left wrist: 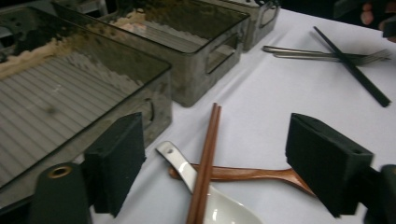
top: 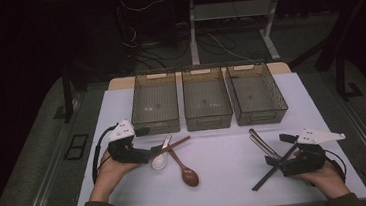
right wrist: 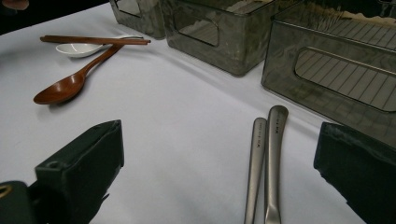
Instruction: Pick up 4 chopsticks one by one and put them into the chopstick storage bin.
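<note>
Your left hand-held gripper [left wrist: 205, 163] is released, jaws straddling the brown chopsticks [left wrist: 205, 158] lying across the white spoon [left wrist: 187, 172] and wooden spoon [left wrist: 243, 173] on the counter [left wrist: 280, 116]. They look light, stiff and slick: pinch both mid-length. Your right hand-held gripper [right wrist: 219, 172] is also released.

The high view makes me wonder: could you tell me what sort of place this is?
Probably a lab or studio set up for recording. A white-covered table holds three empty bins, with cables and a desk frame on the dark floor behind.
</note>
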